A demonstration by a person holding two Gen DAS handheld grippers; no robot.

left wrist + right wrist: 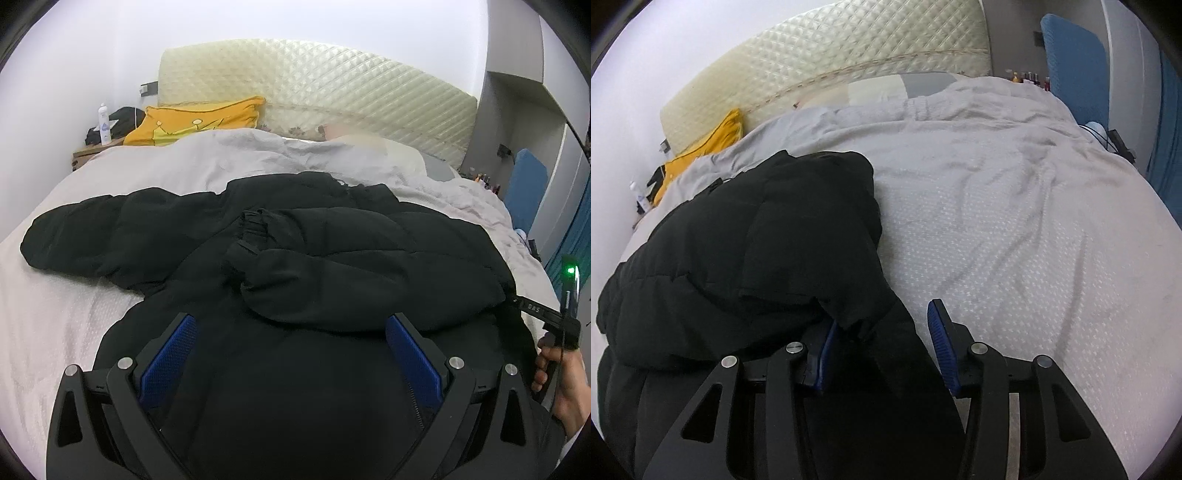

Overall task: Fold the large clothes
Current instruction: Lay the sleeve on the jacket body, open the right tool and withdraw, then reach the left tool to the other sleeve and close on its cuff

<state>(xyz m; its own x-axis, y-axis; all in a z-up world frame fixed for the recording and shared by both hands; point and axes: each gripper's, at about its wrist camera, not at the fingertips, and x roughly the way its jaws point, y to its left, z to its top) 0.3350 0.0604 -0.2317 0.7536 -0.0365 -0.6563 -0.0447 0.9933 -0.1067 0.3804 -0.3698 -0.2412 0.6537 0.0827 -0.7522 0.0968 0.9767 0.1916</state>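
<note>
Jacket (295,240) sleeve outstretched only in left view, both tools (291,354) (882,332) spread, right over its edge.

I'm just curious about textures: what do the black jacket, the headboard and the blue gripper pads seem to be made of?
Black jacket: probably matte synthetic shell with padding, given its puffy stitched sections. Headboard: looks like glossy cream faux leather or vinyl, with diamond quilting and sheen. Pads on the left gripper: likely blue rubber or plastic, finely ribbed.

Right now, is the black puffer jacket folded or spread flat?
Partly folded: black puffer jacket has one sleeve laid across its body, the other sleeve still stretched out on the white bedcover.
</note>
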